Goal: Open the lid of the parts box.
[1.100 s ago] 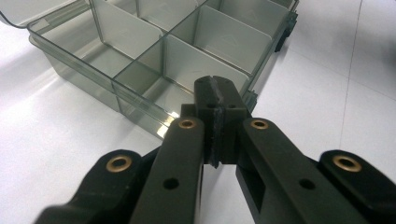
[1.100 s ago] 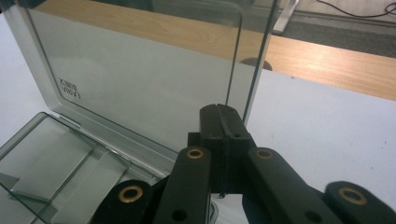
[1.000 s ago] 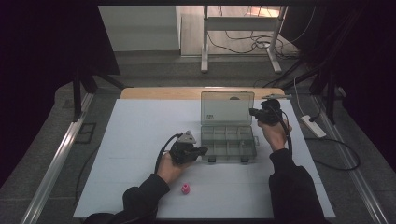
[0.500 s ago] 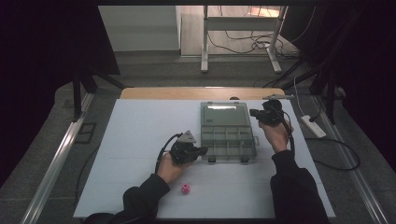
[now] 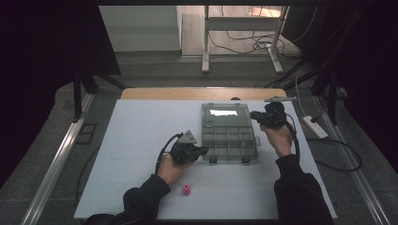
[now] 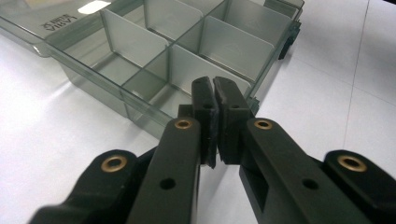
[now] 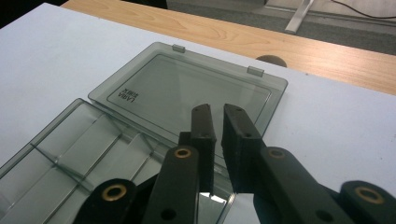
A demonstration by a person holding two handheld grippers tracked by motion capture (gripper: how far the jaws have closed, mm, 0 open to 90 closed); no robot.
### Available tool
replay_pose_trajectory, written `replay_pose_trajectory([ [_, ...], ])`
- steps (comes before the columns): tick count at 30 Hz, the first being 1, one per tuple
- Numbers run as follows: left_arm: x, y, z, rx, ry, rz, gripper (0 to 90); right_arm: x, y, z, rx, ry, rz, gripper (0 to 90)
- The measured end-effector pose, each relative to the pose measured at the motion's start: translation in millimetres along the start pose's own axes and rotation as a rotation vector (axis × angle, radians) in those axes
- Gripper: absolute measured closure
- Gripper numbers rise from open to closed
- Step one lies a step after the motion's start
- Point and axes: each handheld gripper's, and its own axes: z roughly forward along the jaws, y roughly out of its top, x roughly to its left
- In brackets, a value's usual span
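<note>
The lid (image 5: 225, 114) is down flat on the table now, swung right back behind the organizer box (image 5: 229, 143) after standing upright a moment ago. The right gripper (image 5: 254, 115) sits at the lid's right edge, and its jaws have just been opening, a narrow gap between them, nothing inside. In the right gripper view the clear lid lies flat beyond the fingertips. The left gripper (image 5: 204, 150) rests against the box's near left corner, jaws almost together with only a sliver of light, gripping nothing. The box sits mid-table on the white table (image 5: 136, 131), compartments showing. A small pink piece (image 5: 187, 190) lies near the front edge.
</note>
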Motion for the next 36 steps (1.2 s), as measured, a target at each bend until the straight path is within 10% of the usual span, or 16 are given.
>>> replay_pose_trajectory([
  [36, 12.7, -8.5, -32.9, 0.005, 0.021, -0.06, 59.0, 23.4, -33.9, -26.8, 0.044, 0.031, -0.042, 57.1],
])
